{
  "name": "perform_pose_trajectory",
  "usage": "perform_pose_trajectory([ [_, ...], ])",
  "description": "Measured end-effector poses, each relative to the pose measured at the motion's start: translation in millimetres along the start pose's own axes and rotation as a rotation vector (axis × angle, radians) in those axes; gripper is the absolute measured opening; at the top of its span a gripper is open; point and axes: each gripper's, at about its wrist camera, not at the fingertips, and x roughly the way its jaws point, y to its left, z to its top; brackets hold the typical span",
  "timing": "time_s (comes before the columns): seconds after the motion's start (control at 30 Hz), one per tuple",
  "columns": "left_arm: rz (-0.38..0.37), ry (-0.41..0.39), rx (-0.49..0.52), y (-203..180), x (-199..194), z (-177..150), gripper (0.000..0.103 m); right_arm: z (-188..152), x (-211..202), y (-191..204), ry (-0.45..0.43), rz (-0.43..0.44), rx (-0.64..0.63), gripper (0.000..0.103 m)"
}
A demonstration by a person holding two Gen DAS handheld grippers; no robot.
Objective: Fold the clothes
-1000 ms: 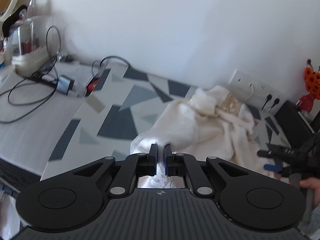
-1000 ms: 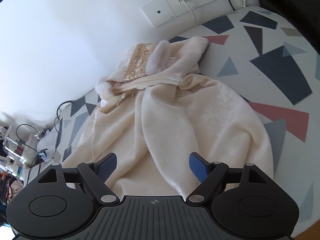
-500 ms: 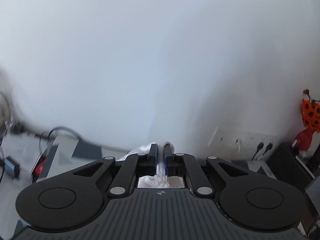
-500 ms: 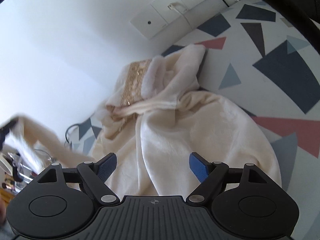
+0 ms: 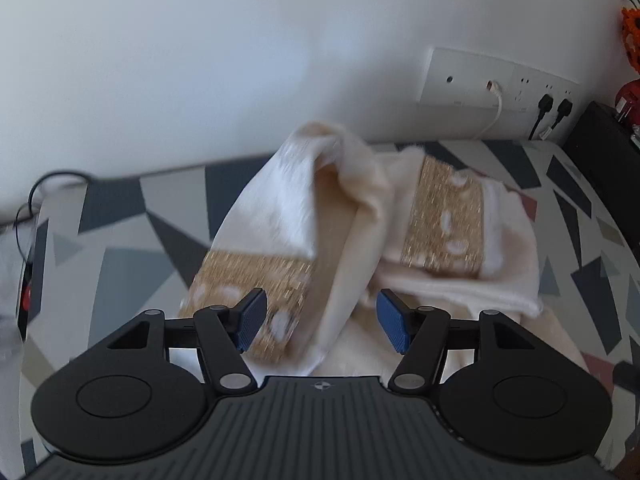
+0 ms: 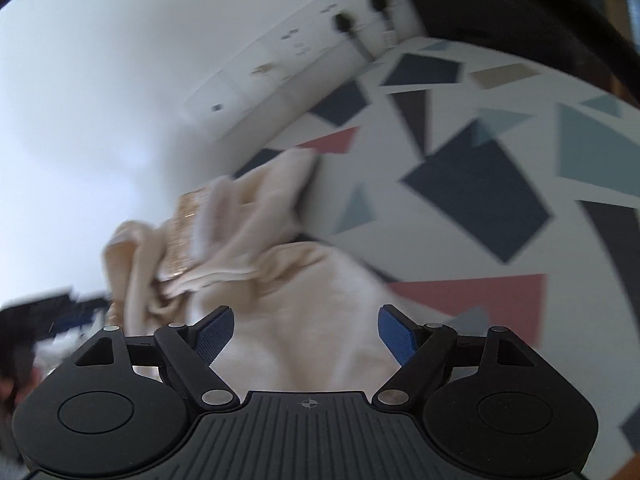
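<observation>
Cream fleece fills the middle of my left view: the garment (image 5: 352,240) lies bunched on the tabletop (image 5: 120,264), whose cover is printed with grey, navy and red triangles. One gold sequin band (image 5: 256,280) sits at about 10 o'clock from my left gripper (image 5: 320,322), a second gold band (image 5: 444,228) at about 1 o'clock. A blurred flap of the fabric hangs in the gap of the left jaws, which are opening; the blue pads (image 5: 250,320) do not press on it.

On my right view the garment (image 6: 288,280) spreads from the centre toward 9 o'clock, with a bit of sequin trim (image 6: 186,236) showing among the folds. My right gripper (image 6: 306,334) stands with its jaws wide above the cloth, nothing pinched between them; whether the pads brush the fleece I cannot tell.

At 1 o'clock in the left view a white socket panel (image 5: 496,84) is on the wall, with a white cable and two black plugs in it. An orange flower (image 5: 631,44) peeks in at the right edge.
</observation>
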Motion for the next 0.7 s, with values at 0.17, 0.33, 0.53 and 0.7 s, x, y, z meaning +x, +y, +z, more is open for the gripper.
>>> perform_pose_trajectory([
  [0.17,0.001,0.024,-0.089,36,-34,-73,0.067,-3,-23,-37,-0.043,-0.122,0.037,0.076],
  [0.33,0.020,0.054,-0.124,50,-69,-150,0.068,-25,-48,-52,-0.131,-0.272,-0.011,0.075],
  [0.53,-0.028,0.135,-0.226,50,-82,-212,0.069,-71,-45,-43,-0.026,-0.257,-0.166,0.063],
  [0.7,0.010,0.107,-0.118,32,-99,-236,0.068,-104,-40,-21,0.010,-0.277,-0.339,0.062],
])
